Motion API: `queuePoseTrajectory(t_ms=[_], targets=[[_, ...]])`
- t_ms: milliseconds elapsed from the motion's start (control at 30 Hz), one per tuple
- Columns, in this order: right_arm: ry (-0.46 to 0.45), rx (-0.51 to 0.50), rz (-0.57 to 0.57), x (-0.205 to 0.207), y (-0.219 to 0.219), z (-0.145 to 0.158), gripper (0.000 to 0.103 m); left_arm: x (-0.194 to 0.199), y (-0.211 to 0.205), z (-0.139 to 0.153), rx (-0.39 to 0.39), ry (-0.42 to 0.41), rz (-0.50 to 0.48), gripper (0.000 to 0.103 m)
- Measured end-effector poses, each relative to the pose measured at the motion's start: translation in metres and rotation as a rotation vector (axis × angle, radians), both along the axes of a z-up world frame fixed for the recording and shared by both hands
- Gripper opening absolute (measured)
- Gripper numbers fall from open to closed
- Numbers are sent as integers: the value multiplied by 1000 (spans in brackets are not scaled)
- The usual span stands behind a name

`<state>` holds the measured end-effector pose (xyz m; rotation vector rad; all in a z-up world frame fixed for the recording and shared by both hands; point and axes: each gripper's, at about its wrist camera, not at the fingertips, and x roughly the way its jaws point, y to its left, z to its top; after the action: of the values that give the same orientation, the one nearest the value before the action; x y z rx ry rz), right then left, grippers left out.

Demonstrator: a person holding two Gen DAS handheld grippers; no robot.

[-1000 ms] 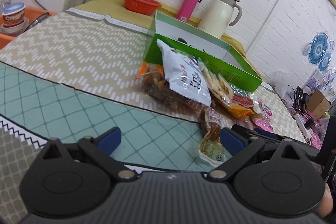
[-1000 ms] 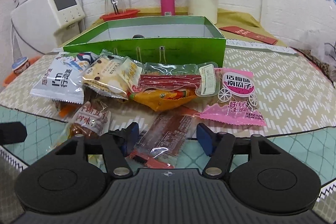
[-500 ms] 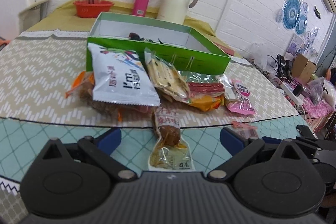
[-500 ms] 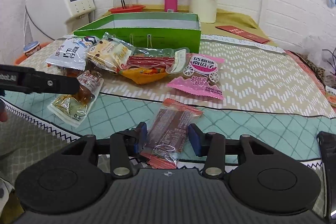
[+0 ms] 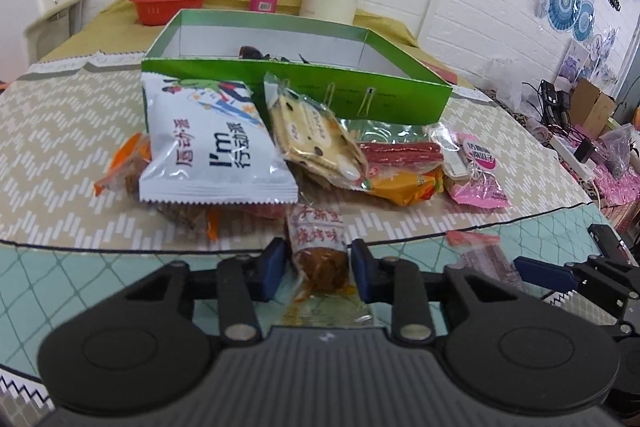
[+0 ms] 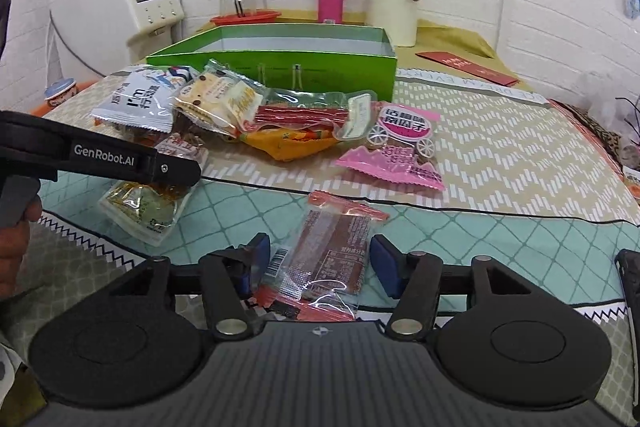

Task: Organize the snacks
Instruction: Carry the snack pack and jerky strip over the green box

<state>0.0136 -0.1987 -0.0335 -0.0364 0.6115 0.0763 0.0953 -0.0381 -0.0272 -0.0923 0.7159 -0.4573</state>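
We are cataloguing, largest first: the green box (image 5: 298, 89) standing open at the back of the table (image 5: 60, 131), the snack heap just before it, and two packets lying apart on the teal cloth. Our left gripper (image 5: 319, 269) has just been closing, from wide a moment ago, onto the clear pouch of brown saucy snack (image 5: 320, 259), its pads now pressing its sides, so we are judging the pickup begun. Our right gripper (image 6: 316, 269) has been reopening and is standing wide around the flat red-edged packet (image 6: 328, 251), not gripping.
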Motion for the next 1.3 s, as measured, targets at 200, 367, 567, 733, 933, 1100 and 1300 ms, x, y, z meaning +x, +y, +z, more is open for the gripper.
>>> queuePoseTrajectory(t_ms=[200, 367, 567, 733, 933, 1100, 1300], targets=[[-3, -6, 87, -8, 5, 2, 88, -25, 14, 0, -13, 13, -19, 28], [-2, 4, 63, -7, 7, 2, 89, -31, 9, 0, 6, 4, -3, 52], [7, 17, 36, -11, 2, 0, 92, -32, 5, 0, 54, -16, 12, 37], [13, 2, 18, -10, 9, 0, 101, -35, 5, 1, 59, -12, 16, 37], [26, -1, -4, -13, 10, 2, 101, -38, 5, 1, 64, -10, 7, 37], [20, 4, -12, -15, 10, 0, 101, -38, 2, 0, 76, -27, 5, 37], [-14, 18, 17, -11, 11, -1, 71, -38, -6, -4, 120, -76, 1, 27]])
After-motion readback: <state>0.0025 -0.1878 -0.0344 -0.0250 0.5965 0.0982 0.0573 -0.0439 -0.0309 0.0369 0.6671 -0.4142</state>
